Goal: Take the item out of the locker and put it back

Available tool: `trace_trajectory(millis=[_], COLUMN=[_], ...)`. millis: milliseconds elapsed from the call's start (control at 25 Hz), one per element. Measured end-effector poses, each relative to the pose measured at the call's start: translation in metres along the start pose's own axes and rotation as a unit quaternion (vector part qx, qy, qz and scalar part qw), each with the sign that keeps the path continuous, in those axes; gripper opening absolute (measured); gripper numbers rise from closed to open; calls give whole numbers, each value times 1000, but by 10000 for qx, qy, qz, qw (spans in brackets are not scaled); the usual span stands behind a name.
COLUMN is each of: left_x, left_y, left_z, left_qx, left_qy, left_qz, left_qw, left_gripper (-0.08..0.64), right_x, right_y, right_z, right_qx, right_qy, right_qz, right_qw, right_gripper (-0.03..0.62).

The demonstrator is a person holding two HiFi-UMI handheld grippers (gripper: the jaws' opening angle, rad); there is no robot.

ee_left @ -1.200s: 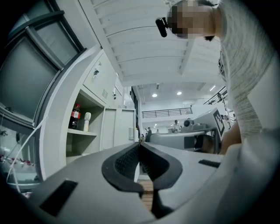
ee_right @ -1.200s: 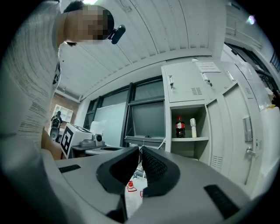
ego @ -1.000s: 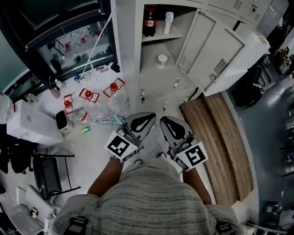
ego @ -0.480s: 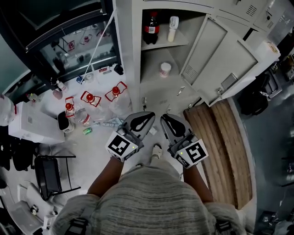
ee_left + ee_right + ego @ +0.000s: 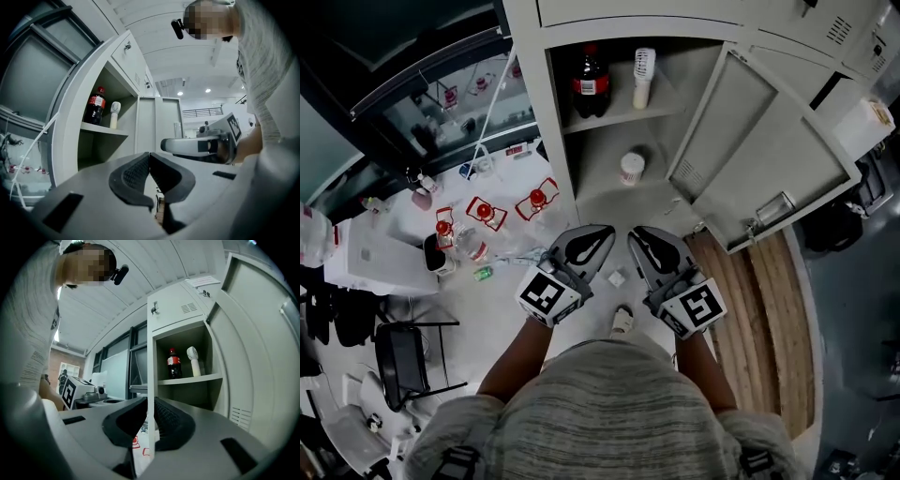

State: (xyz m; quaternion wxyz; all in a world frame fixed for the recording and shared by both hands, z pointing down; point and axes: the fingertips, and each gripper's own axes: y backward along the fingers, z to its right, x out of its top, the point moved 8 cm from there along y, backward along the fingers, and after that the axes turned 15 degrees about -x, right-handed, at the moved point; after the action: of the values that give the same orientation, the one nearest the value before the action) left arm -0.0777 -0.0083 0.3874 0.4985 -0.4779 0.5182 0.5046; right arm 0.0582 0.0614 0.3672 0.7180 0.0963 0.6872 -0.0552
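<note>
Standing square in front of the open locker, the person holds both tongs out level, side by side, just short of its opening. The door hangs swung wide off the locker's right side.

Inside, on the locker's upper shelf, a cola bottle with a red label stands upright. Just to its right is a white handheld gadget with a slotted head, upright too, close to the bottle but not touching it. Under that shelf, a small white cup stands alone on the locker's lower level. All three things sit inside the locker, and neither pair of tongs touches any of them.

Left tongs: jaws pressed together at the tips, nothing between them. Right tongs: narrow. The jaws have just been easing apart to a mere sliver, the locker's front edge shows through the slit, and nothing is gripped.

On the floor left of the locker there's a cluster of clear red-capped bottles. Right of the locker, under the door, runs a strip of wooden boards. A shoe peeks out on the locker's near side, between the two tongs.
</note>
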Motion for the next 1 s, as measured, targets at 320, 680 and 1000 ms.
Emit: trace_trajectory(millis=[320,680,1000], left_x=[-17,-40,-49], left_y=[-30,-36,-37], left_z=[-24,-44,-55], left_qx=[382,864,942], left_qy=[12,264,404], left_qz=[-139,-179,-293], left_qw=[9992,9957,9943], left_gripper=[8,8,8], right_x=[-17,-41,-65], right_y=[-32,-63,-97], right_z=[40,74,93], right_qx=[326,19,-340], right_qy=[-114,-100,-153], right_qz=[-197,-417,-769], right_qw=[9992,9991,9963], right_gripper=[157,238,275])
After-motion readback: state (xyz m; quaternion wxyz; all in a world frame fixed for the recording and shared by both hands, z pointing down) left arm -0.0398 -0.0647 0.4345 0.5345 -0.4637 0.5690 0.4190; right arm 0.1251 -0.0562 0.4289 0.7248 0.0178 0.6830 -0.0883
